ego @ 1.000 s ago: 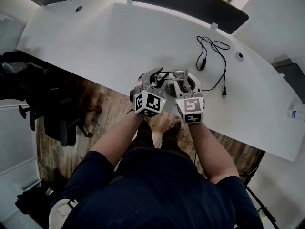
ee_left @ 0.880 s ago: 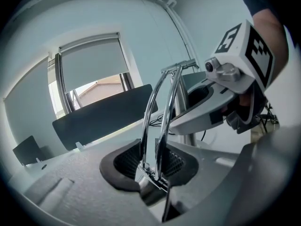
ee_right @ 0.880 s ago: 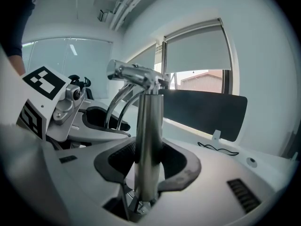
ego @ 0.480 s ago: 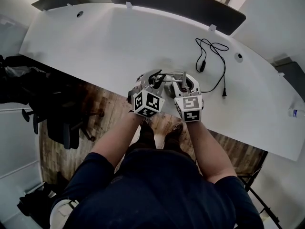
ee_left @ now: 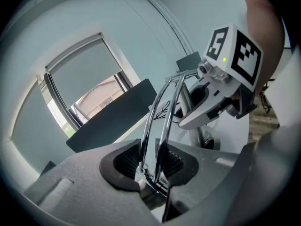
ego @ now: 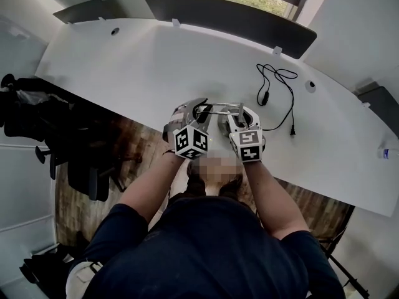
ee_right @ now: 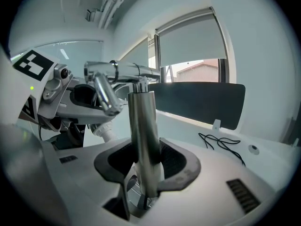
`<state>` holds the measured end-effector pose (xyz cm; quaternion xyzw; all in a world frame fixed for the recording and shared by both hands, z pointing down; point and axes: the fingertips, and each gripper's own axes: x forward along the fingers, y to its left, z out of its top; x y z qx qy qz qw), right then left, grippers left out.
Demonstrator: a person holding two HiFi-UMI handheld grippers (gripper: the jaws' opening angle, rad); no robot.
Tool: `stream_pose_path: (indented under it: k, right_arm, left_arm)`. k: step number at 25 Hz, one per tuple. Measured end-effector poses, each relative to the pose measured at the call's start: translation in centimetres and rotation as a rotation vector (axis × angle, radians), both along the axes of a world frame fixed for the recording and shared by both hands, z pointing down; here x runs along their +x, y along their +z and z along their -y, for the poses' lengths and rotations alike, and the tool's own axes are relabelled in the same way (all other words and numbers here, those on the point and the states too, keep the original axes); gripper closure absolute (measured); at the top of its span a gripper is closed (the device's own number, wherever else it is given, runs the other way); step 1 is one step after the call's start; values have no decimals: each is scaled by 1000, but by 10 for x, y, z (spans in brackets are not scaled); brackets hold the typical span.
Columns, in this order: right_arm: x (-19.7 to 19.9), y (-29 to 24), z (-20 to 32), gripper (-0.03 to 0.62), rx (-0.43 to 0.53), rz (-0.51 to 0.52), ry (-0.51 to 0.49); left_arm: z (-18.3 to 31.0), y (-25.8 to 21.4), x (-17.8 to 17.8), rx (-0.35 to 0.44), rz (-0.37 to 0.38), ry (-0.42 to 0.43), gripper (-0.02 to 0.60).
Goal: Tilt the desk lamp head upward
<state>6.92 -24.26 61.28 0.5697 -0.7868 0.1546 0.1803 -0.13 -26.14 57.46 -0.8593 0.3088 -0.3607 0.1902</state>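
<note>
One desk lamp (ego: 219, 109), one black cable (ego: 282, 96), one white desk (ego: 143, 61) with two grommet holes (ego: 114, 31) (ego: 310, 86)

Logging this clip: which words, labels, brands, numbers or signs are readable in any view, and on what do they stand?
None can be read.
The left marker cube and right marker cube bear only black-and-white square patterns, no letters or digits.
The desk lamp and the cable show no print.

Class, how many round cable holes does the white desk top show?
2. One hole near the desk's far left end; the other hole just right of the black cable. More may be hidden.
</note>
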Motion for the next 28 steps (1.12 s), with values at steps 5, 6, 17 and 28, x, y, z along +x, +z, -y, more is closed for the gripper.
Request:
stream_pose_path:
  k: [5, 6, 17, 28]
  right_arm:
    - [1, 3, 1, 442, -8, -17, -23]
    - [1, 3, 1, 442, -10, -19, -24]
    - [-1, 0, 0, 442, 9, -68, -56]
    - [-4, 3, 0, 442, -6, -55, -75]
  left_arm:
    - [0, -17, -2, 70, 92, 29, 483]
    - [0, -20, -3, 83, 115, 33, 483]
    - [-3, -46, -7, 166, 352, 58, 483]
    - [-6, -67, -6, 218, 554, 60, 483]
